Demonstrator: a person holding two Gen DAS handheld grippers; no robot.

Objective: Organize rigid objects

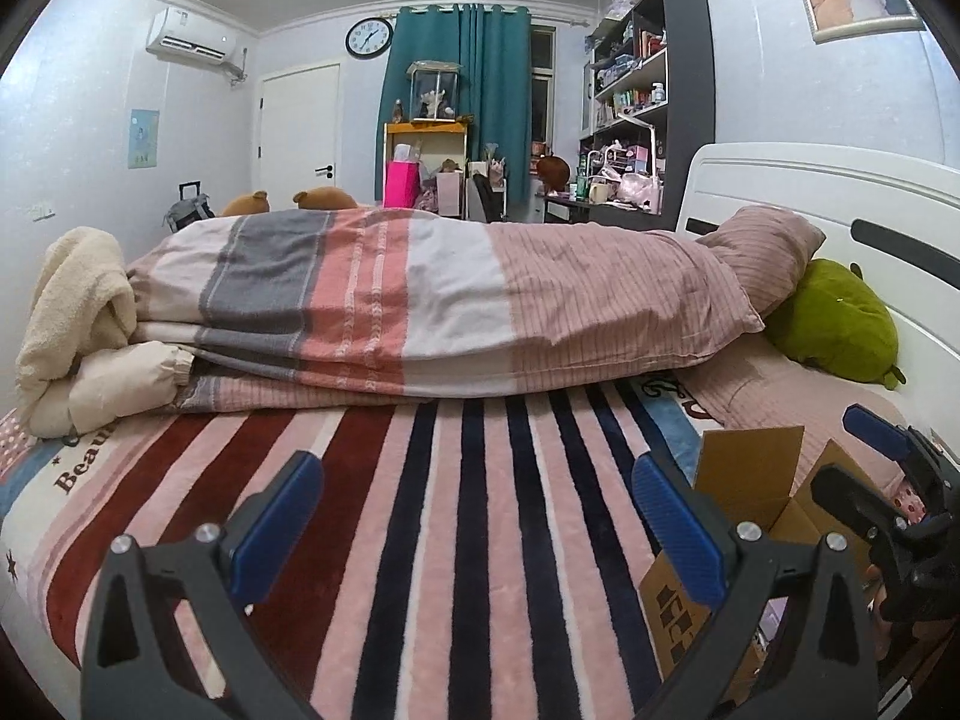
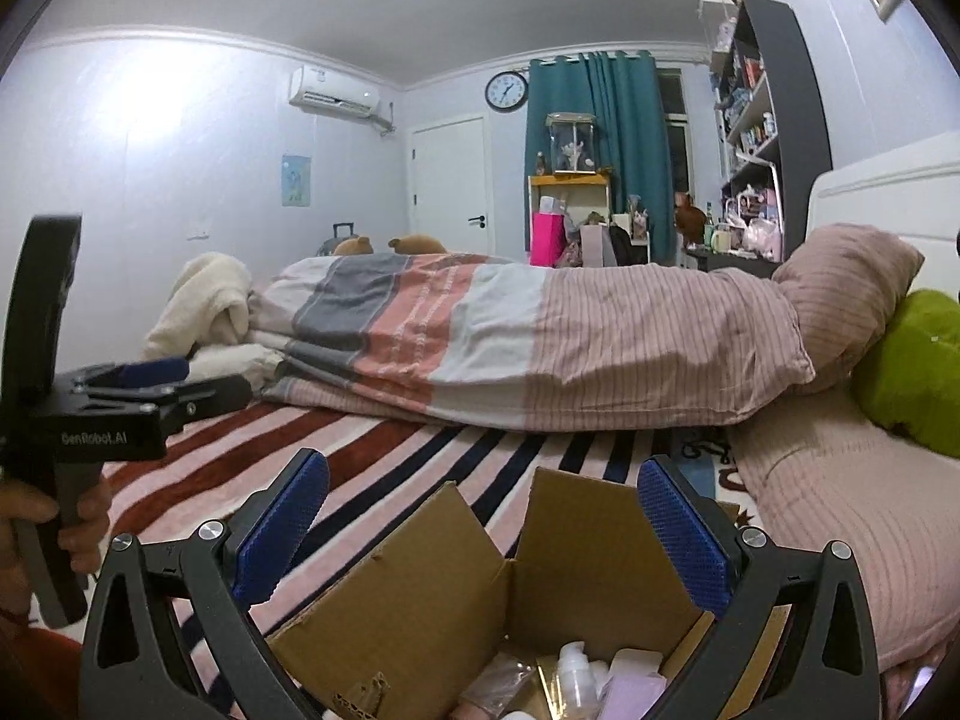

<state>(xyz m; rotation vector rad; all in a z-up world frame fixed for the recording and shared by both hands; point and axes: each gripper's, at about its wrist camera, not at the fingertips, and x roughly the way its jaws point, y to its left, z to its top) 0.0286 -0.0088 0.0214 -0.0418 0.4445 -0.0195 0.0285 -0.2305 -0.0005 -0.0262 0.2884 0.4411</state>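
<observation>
An open cardboard box (image 2: 588, 558) stands on the striped blanket (image 2: 384, 468) of a bed, flaps up. Inside it lie a small white pump bottle (image 2: 575, 678), a pale lilac carton (image 2: 636, 690) and other small packages. My right gripper (image 2: 483, 534) hovers just over the box, its blue pads wide open with nothing between them. My left gripper (image 1: 477, 516) is open too, empty, held low over the blanket to the left of the box (image 1: 744, 486). The right wrist view shows the left gripper (image 2: 180, 381) from the side, held by a hand (image 2: 36, 522).
A folded striped quilt (image 1: 420, 300) lies across the bed behind the blanket, with a cream fleece (image 1: 78, 312) at its left end. A pink pillow (image 1: 774, 252) and a green plush (image 1: 840, 318) rest by the white headboard (image 1: 840, 192). Shelves (image 1: 642, 96) stand at the back.
</observation>
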